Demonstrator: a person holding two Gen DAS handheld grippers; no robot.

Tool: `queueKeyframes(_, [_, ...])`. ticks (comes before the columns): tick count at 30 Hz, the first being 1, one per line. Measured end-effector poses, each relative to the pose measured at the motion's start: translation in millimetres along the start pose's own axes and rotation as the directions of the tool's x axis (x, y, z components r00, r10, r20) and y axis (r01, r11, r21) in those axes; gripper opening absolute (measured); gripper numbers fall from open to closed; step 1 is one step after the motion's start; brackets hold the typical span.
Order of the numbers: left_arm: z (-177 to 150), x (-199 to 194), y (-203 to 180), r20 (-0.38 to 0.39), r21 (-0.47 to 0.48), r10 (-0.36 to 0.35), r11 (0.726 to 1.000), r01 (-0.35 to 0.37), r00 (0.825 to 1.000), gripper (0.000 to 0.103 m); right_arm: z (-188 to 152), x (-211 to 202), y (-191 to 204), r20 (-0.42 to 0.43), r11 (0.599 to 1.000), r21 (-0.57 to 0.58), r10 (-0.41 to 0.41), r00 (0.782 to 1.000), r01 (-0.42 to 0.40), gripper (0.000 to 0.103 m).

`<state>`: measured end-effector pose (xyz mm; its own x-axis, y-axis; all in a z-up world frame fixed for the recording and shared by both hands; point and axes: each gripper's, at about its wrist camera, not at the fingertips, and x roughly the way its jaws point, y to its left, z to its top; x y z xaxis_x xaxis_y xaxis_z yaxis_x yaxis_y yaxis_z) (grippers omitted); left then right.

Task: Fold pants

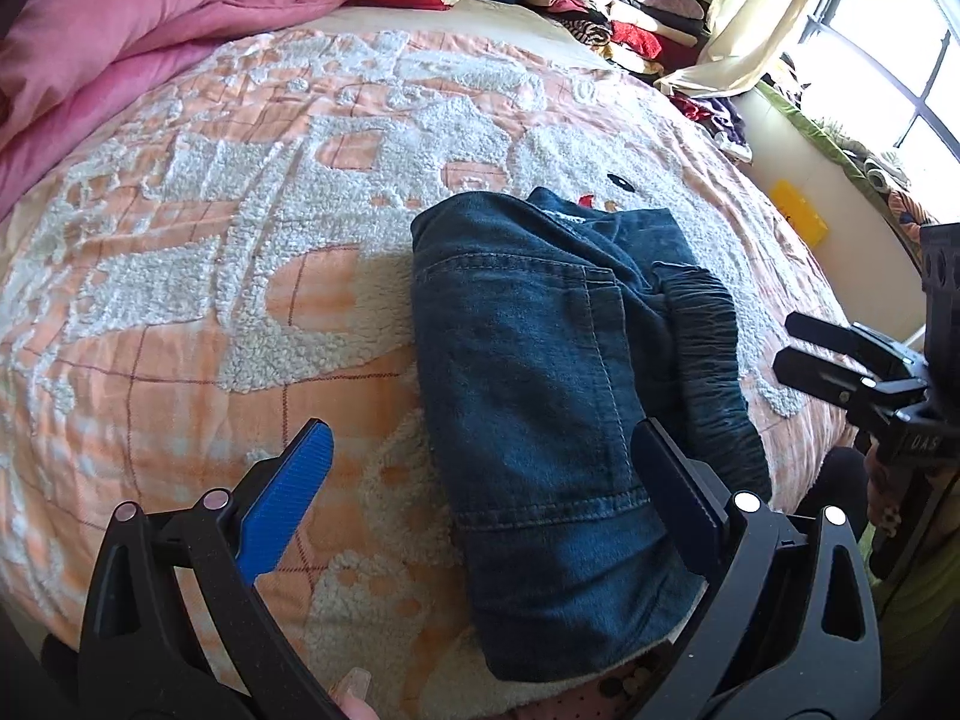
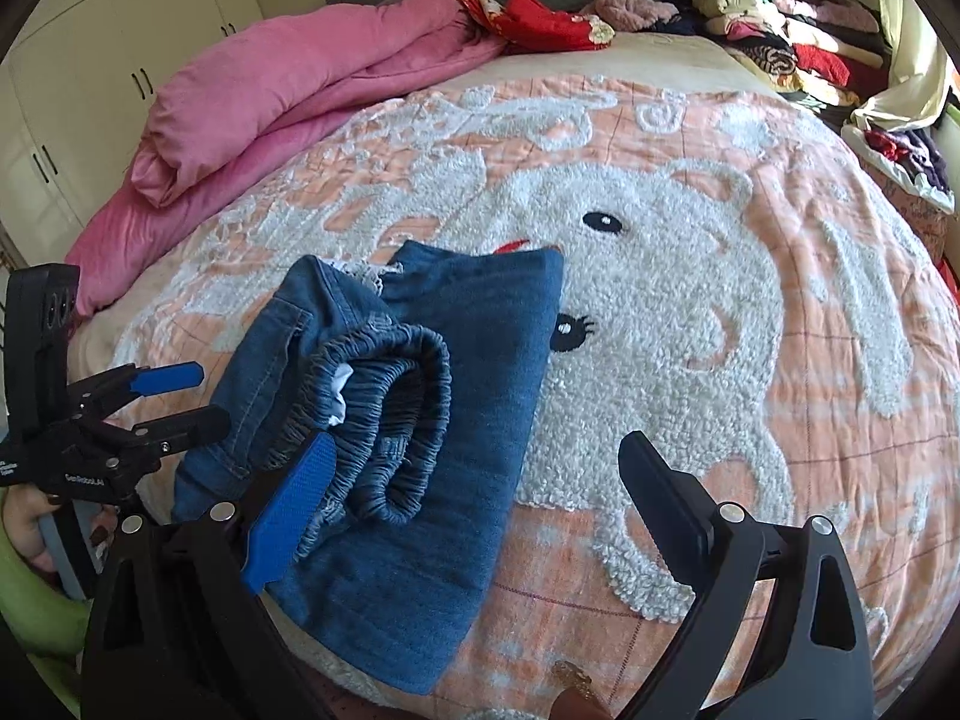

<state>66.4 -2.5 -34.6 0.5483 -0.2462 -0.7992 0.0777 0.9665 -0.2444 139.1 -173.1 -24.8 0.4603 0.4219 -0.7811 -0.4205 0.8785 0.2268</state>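
The folded pants lie on the bed, with the left tongs and right tongs both wide open, empty, just beside them.

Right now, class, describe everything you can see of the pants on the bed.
The pants are dark blue denim, folded into a compact bundle lying on the peach and white fleecy bedspread. The gathered elastic waistband curls on top; orange stitching and a hem show in the left view. Both grippers, left and right, hover with jaws open, holding nothing.
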Motion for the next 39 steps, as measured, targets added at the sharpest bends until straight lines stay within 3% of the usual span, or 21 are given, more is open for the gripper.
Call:
queueKeyframes(6, [2, 8, -1, -0.012, -0.001, -0.015, 1.0, 0.015, 1.0, 0.093, -3, 12, -5, -0.03, 1.0, 0.022, 0.007, 1.0, -0.006, 0.093])
queueKeyframes(11, [3, 17, -3, -0.016, 0.0, -0.025, 1.0, 0.025, 1.0, 0.093, -4, 20, -4, -0.049, 0.999, 0.022, 0.035, 0.998, -0.034, 0.08])
queueKeyframes(14, [4, 23, -5, -0.02, -0.002, -0.041, 0.999, 0.04, 0.999, 0.093, -4, 25, -3, -0.055, 0.999, 0.021, 0.046, 0.997, -0.045, 0.079])
queueKeyframes(24, [5, 32, -12, -0.025, 0.015, -0.052, 0.999, 0.053, 0.998, 0.074, -7, 40, -12, -0.059, 0.991, 0.075, 0.12, 0.991, -0.115, 0.079])
queueKeyframes(26, [6, 33, -12, -0.026, 0.013, -0.054, 0.998, 0.054, 0.998, 0.073, -6, 40, -10, -0.06, 0.987, 0.071, 0.15, 0.987, -0.146, 0.066])
queueKeyframes(28, [6, 34, -11, -0.027, 0.009, -0.056, 0.998, 0.056, 0.998, 0.072, -5, 41, -8, -0.062, 0.985, 0.066, 0.163, 0.985, -0.159, 0.062])
queueKeyframes(39, [7, 37, -11, -0.023, -0.001, -0.057, 0.998, 0.057, 0.998, 0.072, -2, 53, -12, -0.051, 0.978, 0.094, 0.19, 0.981, -0.184, 0.067])
